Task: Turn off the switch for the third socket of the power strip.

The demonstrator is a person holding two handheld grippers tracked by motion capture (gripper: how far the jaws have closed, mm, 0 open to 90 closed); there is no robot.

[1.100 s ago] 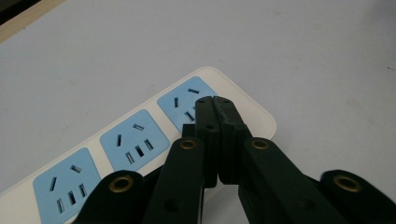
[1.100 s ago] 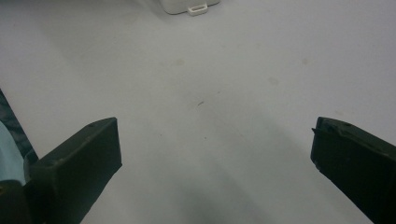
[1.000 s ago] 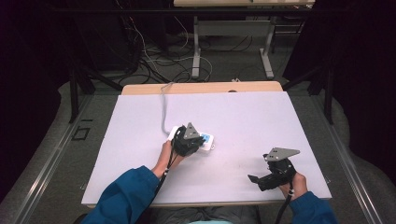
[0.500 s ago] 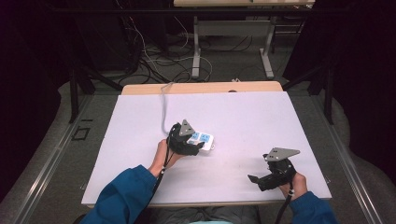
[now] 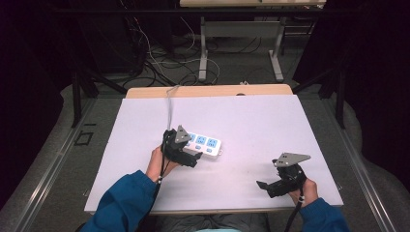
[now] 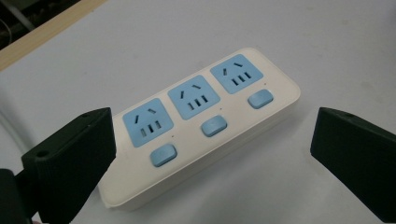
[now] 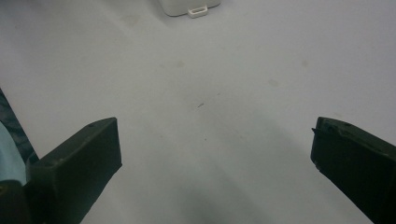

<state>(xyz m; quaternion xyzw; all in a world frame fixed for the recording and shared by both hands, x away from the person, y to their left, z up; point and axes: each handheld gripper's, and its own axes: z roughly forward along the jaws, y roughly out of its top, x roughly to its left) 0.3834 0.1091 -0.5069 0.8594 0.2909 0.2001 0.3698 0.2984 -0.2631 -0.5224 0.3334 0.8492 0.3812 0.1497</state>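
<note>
Approach step judged in hand. Left gripper wide open astride power strip, nothing held. Right gripper wide open, empty, well apart. Next: closing squarely across strip.

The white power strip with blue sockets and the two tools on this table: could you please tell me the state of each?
White plastic power strip with three blue sockets: flat on the white table, sockets empty, ungripped.
Left tool: open, jaws on either side of the strip.
Right tool: open, holding nothing, over bare table.
</note>
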